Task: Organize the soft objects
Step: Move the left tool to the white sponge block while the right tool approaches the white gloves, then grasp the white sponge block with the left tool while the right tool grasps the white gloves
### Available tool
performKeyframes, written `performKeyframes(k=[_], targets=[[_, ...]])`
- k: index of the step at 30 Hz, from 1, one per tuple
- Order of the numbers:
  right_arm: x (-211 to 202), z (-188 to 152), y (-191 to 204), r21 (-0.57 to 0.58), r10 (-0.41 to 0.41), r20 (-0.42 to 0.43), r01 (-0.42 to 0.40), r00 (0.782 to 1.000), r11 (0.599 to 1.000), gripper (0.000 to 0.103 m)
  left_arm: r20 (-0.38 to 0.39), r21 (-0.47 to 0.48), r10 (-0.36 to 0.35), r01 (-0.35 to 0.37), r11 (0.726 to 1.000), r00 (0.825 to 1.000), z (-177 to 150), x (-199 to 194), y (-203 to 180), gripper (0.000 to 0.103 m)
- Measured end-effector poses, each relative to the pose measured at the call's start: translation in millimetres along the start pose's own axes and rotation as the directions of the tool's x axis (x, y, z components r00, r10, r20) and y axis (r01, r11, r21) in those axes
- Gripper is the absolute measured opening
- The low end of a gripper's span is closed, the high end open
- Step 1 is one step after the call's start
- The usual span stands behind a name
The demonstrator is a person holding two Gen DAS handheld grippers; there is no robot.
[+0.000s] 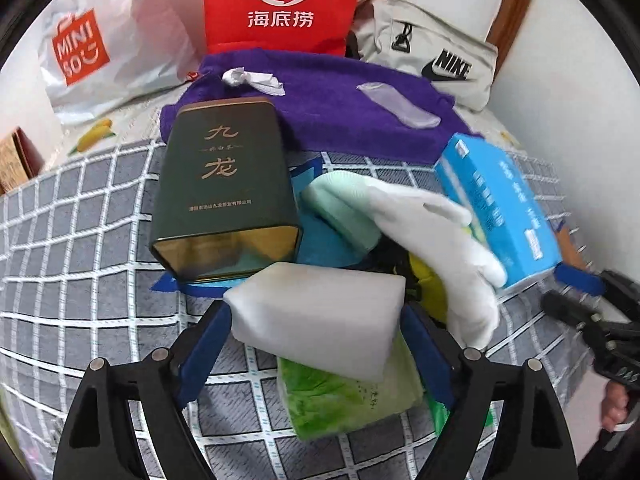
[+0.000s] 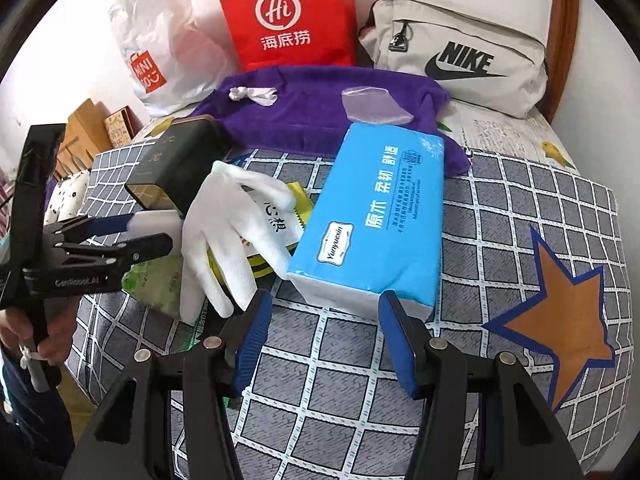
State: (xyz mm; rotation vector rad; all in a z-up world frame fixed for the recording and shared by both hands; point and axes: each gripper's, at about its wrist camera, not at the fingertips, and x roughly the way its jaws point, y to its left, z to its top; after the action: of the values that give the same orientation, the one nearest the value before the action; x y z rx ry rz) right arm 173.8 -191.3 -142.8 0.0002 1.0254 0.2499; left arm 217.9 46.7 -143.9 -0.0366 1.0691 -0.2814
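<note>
My left gripper is shut on a white foam block and holds it above a green tissue pack; it also shows in the right wrist view. A white glove lies draped over a yellow packet and a mint green sponge. A blue tissue pack lies just ahead of my right gripper, which is open and empty. A purple towel lies at the back.
A dark green tin lies on its side on the checked bedcover. A red bag, a white Miniso bag and a grey Nike bag stand against the wall. An orange star patch lies right.
</note>
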Motion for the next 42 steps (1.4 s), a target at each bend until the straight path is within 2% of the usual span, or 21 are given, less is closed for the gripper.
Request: performKeyframes(k=[6, 9, 15, 19, 23, 27, 30, 42], targets=[[0.8, 2.9, 4.2, -0.013, -0.008, -0.001, 0.008, 1.000, 1.000, 0.057, 0.039, -0.038, -0.061, 0.063, 0.997, 0.997, -1.8, -6.4, 13.4, 0.082], [-3.8, 5.1, 6.1, -0.019, -0.008, 0.010, 0.008, 1.000, 1.000, 0.057, 0.052, -0.035, -0.082, 0.084, 0.996, 0.995, -4.5, -11.9, 15.8, 0.072], [-9.7, 8.5, 13.4, -0.043, -0.005, 0.027, 0.007, 1.000, 0.999, 0.057, 0.078, -0.050, -0.123, 0.127, 0.991, 0.989, -9.6, -20.8, 24.8, 0.060], [-12.0, 10.5, 20.3, -0.068, -0.008, 0.030, 0.010, 1.000, 0.998, 0.057, 0.090, -0.054, -0.124, 0.129, 0.990, 0.988, -12.8, -30.0, 33.0, 0.052], [-11.5, 12.7, 24.8, -0.086, -0.004, 0.027, 0.006, 1.000, 0.996, 0.057, 0.104, -0.078, -0.082, 0.090, 0.993, 0.991, -16.1, -40.4, 47.7, 0.054], [-9.6, 13.9, 28.1, -0.097, 0.005, 0.023, -0.003, 1.000, 0.995, 0.057, 0.111, -0.115, -0.066, 0.079, 0.990, 0.992, -17.5, -45.7, 62.5, 0.064], [-8.6, 12.9, 30.0, -0.106, 0.006, 0.017, -0.004, 1.000, 0.994, 0.057, 0.108, -0.123, -0.076, 0.089, 0.988, 0.991, -19.1, -48.4, 66.1, 0.064], [-9.0, 6.9, 26.6, -0.107, 0.009, 0.007, -0.008, 1.000, 0.994, 0.057, 0.051, -0.079, -0.089, 0.092, 0.993, 0.995, -25.6, -38.8, 39.6, 0.064]])
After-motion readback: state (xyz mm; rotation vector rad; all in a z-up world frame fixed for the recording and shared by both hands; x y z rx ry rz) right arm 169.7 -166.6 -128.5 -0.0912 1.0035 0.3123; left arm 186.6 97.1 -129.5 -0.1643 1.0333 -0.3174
